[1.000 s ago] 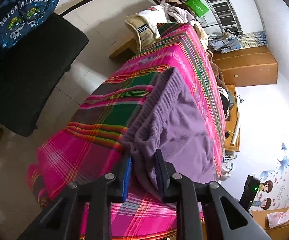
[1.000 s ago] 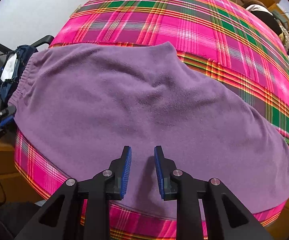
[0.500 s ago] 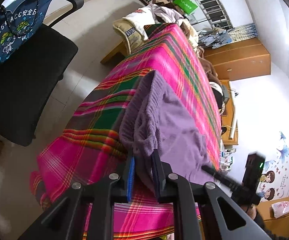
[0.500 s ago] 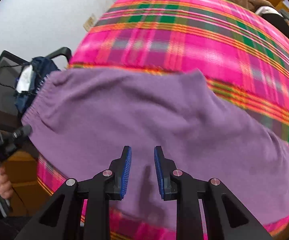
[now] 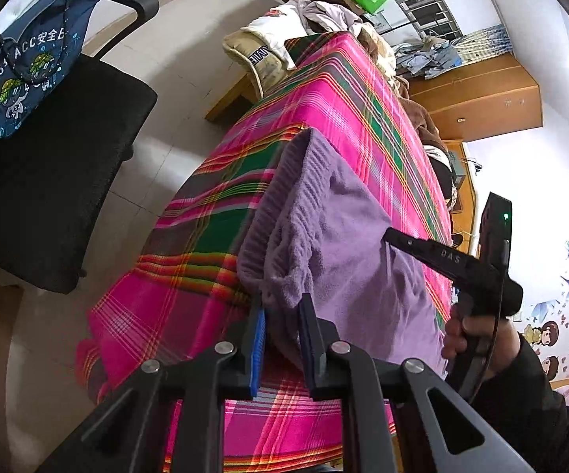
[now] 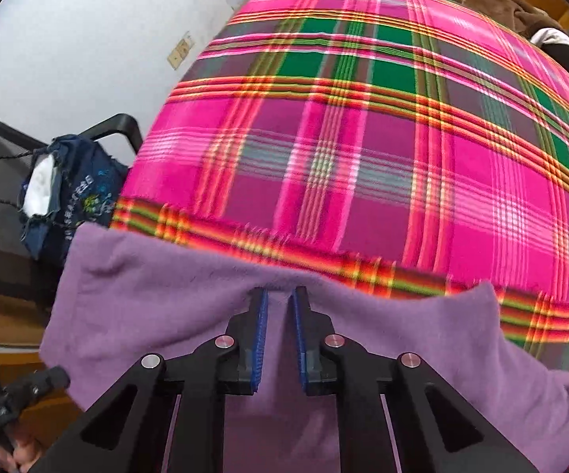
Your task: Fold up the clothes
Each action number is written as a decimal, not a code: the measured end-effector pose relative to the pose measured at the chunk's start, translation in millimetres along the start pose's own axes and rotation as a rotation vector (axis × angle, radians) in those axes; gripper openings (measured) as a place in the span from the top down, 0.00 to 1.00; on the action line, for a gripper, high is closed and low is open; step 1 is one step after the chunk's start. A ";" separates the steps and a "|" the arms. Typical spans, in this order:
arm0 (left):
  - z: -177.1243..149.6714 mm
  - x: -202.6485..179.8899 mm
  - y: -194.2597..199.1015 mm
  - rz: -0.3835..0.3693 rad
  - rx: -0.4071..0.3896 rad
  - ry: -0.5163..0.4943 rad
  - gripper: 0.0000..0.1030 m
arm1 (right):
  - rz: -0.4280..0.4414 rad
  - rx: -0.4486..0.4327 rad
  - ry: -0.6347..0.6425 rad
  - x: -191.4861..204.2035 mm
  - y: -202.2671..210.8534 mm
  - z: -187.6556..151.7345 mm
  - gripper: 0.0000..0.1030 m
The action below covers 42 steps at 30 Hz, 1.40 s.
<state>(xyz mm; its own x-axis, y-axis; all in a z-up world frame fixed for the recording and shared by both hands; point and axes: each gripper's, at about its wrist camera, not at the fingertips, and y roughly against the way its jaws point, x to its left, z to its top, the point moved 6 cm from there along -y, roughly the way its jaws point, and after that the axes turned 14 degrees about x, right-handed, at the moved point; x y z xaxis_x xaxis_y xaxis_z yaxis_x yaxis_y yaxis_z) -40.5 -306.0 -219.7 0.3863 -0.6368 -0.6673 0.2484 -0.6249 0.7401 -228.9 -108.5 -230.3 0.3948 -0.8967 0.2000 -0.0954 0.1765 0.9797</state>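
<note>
A purple fleece garment [image 5: 343,244] lies on a bed covered by a pink and green plaid blanket [image 5: 324,118]. My left gripper [image 5: 282,315] is shut on the ribbed waistband corner at the near end, and the fabric bunches between its blue pads. In the right wrist view the garment [image 6: 166,307] fills the lower part. My right gripper [image 6: 279,303] points down at the garment's far edge; its jaws are closing, with a raised fold of purple fabric between the pads. The right gripper's body [image 5: 442,256] and the hand holding it [image 5: 465,339] show at the right of the left wrist view.
A black office chair [image 5: 48,157] with a dark blue drawstring bag [image 5: 28,59] stands beside the bed. Piled clothes [image 5: 284,31] lie at the bed's far end, by a wooden cabinet [image 5: 481,98]. The left gripper's body [image 6: 20,394] shows in the right view's lower left corner.
My right gripper slid across the purple garment to its far edge and its jaws narrowed on a fold. It came into the left wrist view. My left gripper tightened on the waistband.
</note>
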 end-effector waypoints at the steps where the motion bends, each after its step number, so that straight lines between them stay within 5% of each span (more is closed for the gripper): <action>1: 0.1 0.0 -0.1 0.000 0.000 0.002 0.84 | -0.006 0.003 -0.003 -3.3 -0.3 1.8 0.89; 7: 0.7 2.3 -1.9 -0.005 0.006 0.014 0.84 | -0.008 -0.018 0.043 7.5 23.3 -20.0 0.86; 17: -0.6 -4.3 3.5 -0.015 0.000 0.003 0.84 | 0.053 0.083 0.112 36.1 2.8 -121.6 0.87; 25: -3.9 -26.3 15.2 -0.027 -0.018 -0.054 0.84 | 0.106 0.138 0.124 39.7 -7.5 -160.7 0.87; 33: -4.3 -88.8 35.1 -0.034 -0.054 -0.219 0.84 | 0.127 0.041 -0.046 -14.3 24.5 -175.7 0.86; 42: -25.7 -205.2 19.8 -0.012 -0.053 -0.524 0.84 | 0.165 -0.035 -0.223 -76.9 41.1 -191.8 0.86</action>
<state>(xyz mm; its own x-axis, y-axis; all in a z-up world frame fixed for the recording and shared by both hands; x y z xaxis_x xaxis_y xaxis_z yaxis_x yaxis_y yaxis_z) -92.0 -176.0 -66.0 -0.1092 -0.7785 -0.6180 0.2995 -0.6186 0.7264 -88.0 45.5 -202.4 0.1653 -0.9213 0.3520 -0.1086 0.3377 0.9350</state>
